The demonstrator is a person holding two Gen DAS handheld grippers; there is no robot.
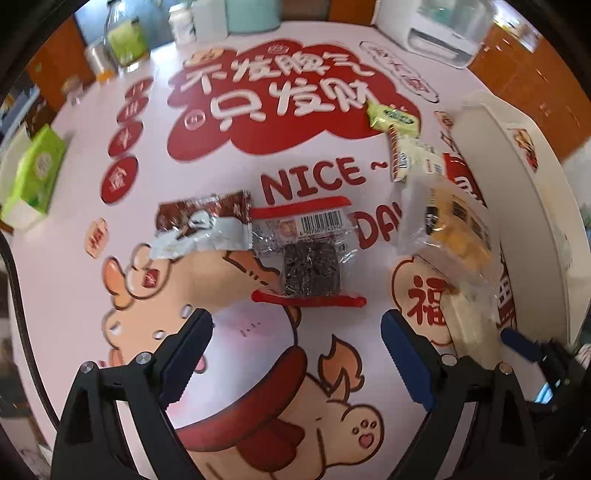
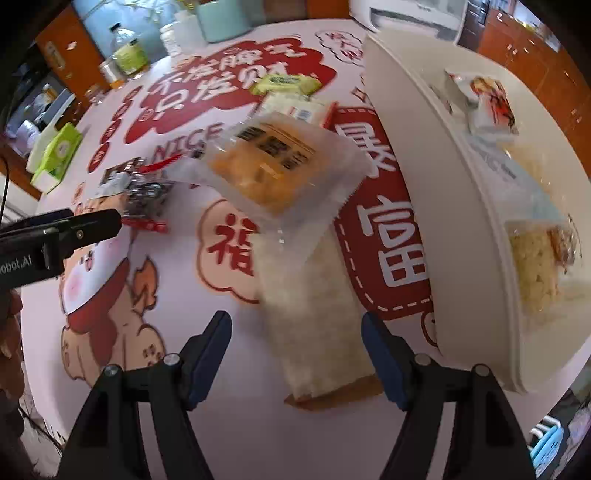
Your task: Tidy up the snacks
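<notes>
Snack packets lie on a printed tablecloth. In the left wrist view my left gripper (image 1: 297,350) is open and empty, just short of a clear packet with a dark square snack and red ends (image 1: 308,258); a brown and silver packet (image 1: 203,225) overlaps its left side. In the right wrist view my right gripper (image 2: 295,354) is open around a long pale packet (image 2: 314,314), apart from it on both sides. A clear packet of yellow snack (image 2: 273,170) lies on the far end. A white bin (image 2: 443,206) at right holds several packets.
A green packet (image 1: 393,116) and a cream packet (image 1: 410,158) lie farther back. A green tissue box (image 1: 33,173) sits at the left edge. Bottles and jars (image 1: 125,40) and a white appliance (image 1: 443,33) stand along the far edge.
</notes>
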